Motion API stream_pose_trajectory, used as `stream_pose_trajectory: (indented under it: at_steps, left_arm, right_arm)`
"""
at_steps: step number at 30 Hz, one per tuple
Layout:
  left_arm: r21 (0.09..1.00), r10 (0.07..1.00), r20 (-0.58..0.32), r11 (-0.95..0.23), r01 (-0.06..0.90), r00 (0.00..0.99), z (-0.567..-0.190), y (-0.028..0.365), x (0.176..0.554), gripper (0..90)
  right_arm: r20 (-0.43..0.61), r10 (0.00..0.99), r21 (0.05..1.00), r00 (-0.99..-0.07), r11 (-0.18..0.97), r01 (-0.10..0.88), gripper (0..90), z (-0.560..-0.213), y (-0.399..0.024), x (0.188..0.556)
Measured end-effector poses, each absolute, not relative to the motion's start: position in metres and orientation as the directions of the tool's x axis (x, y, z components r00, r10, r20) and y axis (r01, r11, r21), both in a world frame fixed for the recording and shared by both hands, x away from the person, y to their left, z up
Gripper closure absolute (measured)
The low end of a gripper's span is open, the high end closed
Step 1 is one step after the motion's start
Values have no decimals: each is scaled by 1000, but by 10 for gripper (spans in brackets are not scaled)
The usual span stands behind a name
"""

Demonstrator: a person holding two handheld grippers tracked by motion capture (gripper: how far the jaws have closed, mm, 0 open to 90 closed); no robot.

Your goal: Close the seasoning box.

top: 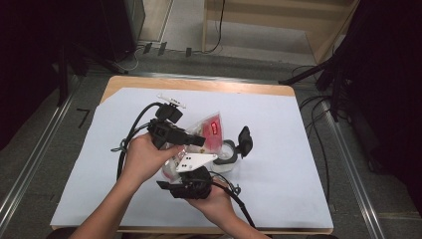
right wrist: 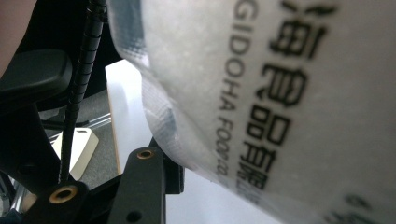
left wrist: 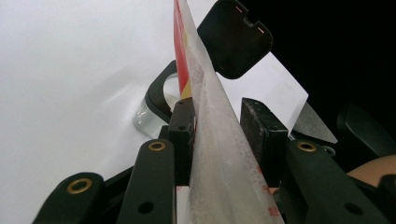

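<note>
A clear plastic bag (top: 211, 128) with a red label is held above the table between my two grippers. My left gripper (top: 198, 141) comes in from the left, and its pads (left wrist: 183, 126) are shut on the bag's edge (left wrist: 215, 154). My right gripper (top: 185, 167) reaches up from the near side, under its grey plate. Its one visible finger (right wrist: 148, 170) rests against the printed bag (right wrist: 280, 93), and the other finger is hidden behind the bag. Under the bag stands a clear container (top: 226, 155) with its black flip lid (top: 245, 139) open, seen also from the left gripper as container (left wrist: 154, 105) and lid (left wrist: 236, 37).
A white sheet (top: 298, 189) covers the wooden table. Black cables (top: 130, 134) trail from the grippers over its left side. Dark stands (top: 338, 74) and cables lie on the floor at the right, and metal rails (top: 35, 154) run along both sides.
</note>
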State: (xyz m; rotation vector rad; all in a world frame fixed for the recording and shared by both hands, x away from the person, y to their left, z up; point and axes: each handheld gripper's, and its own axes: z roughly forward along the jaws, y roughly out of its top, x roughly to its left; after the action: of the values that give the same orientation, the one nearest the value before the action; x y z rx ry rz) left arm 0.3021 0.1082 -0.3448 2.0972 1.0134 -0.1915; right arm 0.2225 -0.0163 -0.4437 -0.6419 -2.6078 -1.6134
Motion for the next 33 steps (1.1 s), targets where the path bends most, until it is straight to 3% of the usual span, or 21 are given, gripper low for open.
stream_pose_trajectory:
  at_steps: [33]
  left_arm:
    - [588, 589, -445, -376, 716, 674, -343, 105, 305, 664]
  right_arm:
    - [226, 353, 855, -908, 376, 359, 627, -441, -17, 222]
